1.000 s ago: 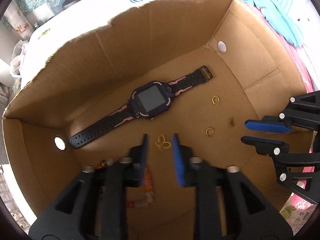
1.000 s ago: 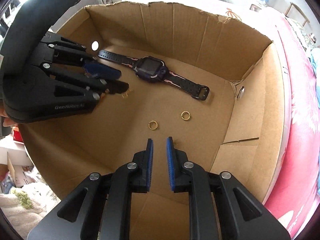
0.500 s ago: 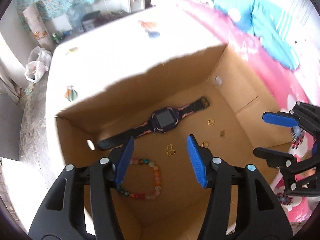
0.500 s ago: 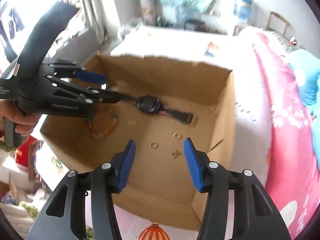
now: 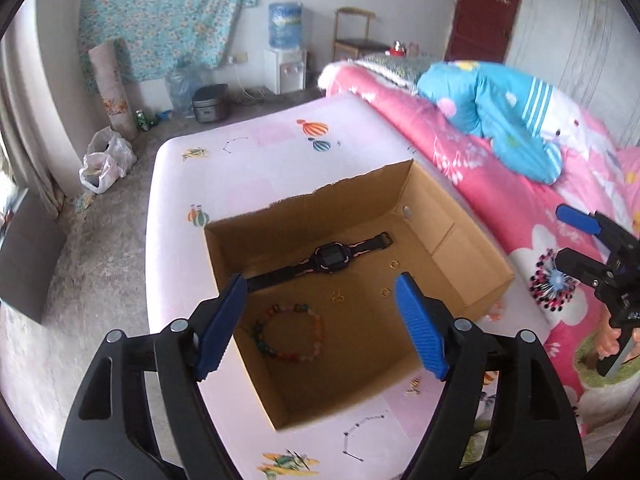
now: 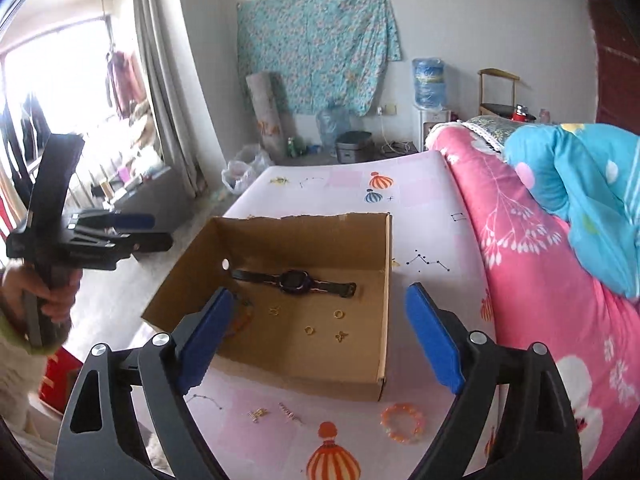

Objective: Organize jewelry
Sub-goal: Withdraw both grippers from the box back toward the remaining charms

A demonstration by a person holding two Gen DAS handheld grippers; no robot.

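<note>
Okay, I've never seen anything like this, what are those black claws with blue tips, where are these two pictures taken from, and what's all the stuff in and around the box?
These are hand-held tools, not a robot: a person holds one two-finger gripper in each hand, with a camera on each looking along the fingers. One picture is from the left gripper, the other from the right gripper. Both are open and hold nothing. Below them, on a pink bed sheet, a cardboard box holds a watch, a bead bracelet and small gold rings and charms. An orange bracelet and two small pieces lie outside the box.
</note>
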